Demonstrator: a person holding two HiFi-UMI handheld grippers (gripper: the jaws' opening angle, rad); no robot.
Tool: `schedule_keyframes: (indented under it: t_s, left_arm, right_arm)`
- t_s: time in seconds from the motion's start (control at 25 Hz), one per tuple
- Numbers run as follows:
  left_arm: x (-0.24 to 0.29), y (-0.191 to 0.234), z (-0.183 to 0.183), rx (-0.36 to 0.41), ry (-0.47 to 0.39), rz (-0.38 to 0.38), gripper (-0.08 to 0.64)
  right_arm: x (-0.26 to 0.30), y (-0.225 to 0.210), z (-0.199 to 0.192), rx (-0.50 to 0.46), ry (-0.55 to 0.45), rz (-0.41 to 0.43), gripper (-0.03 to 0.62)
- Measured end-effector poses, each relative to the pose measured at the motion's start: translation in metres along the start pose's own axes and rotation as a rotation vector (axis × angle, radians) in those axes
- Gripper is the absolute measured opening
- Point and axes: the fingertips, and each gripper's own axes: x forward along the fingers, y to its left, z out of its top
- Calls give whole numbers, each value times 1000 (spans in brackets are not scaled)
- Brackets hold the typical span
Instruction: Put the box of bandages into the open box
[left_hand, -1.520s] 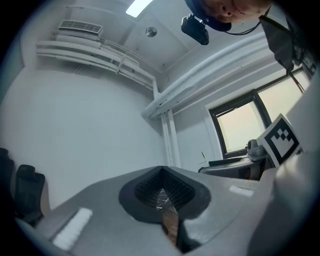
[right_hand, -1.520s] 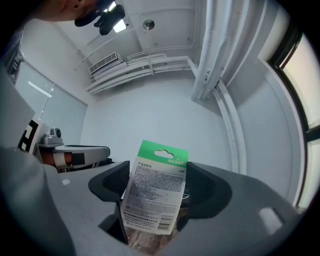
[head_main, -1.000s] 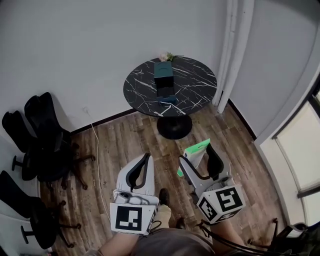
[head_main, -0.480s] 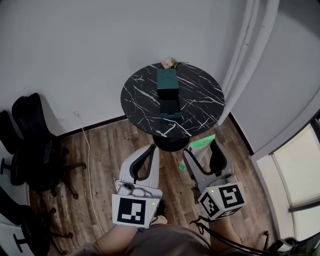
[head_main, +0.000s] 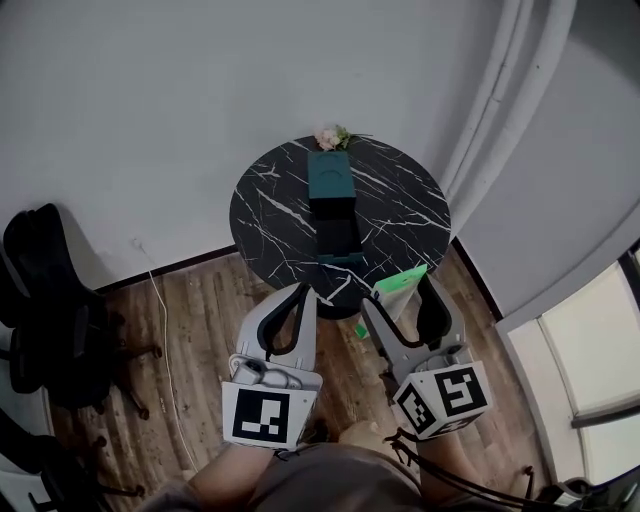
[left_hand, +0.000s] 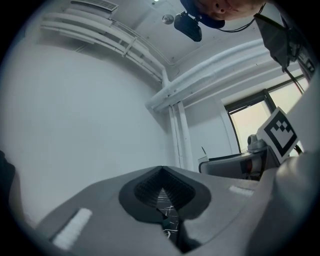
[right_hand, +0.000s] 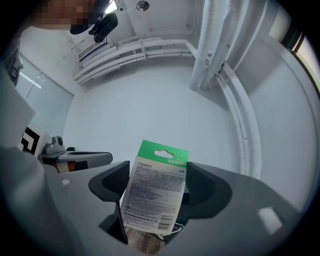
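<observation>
My right gripper (head_main: 401, 297) is shut on the box of bandages (head_main: 399, 282), a flat white and green pack that stands up between the jaws (right_hand: 156, 192). It hangs just off the near right edge of the round black marble table (head_main: 400, 205). On that table lies the dark teal open box (head_main: 336, 238), with its lid (head_main: 330, 178) behind it. My left gripper (head_main: 290, 303) is shut with nothing in it, near the table's front edge. In the left gripper view the left gripper (left_hand: 167, 207) shows only a thin slit between the jaws.
A small bunch of flowers (head_main: 333, 137) sits at the table's far edge. Black office chairs (head_main: 55, 300) stand at the left, with a white cable (head_main: 165, 340) on the wooden floor. White pipes (head_main: 505, 100) run up the wall at the right.
The view has closed in on the table: both grippers have come forward from over the floor to the table's near edge, with the bandage box still held in the right one.
</observation>
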Motion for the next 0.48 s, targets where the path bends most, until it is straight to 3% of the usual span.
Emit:
schedule_keyframes:
  t_s: [0.48]
  left_arm:
    - [106,12,-50,-3,102,-1,0]
  right_arm:
    - [80,-69,-31,66,55,19,380]
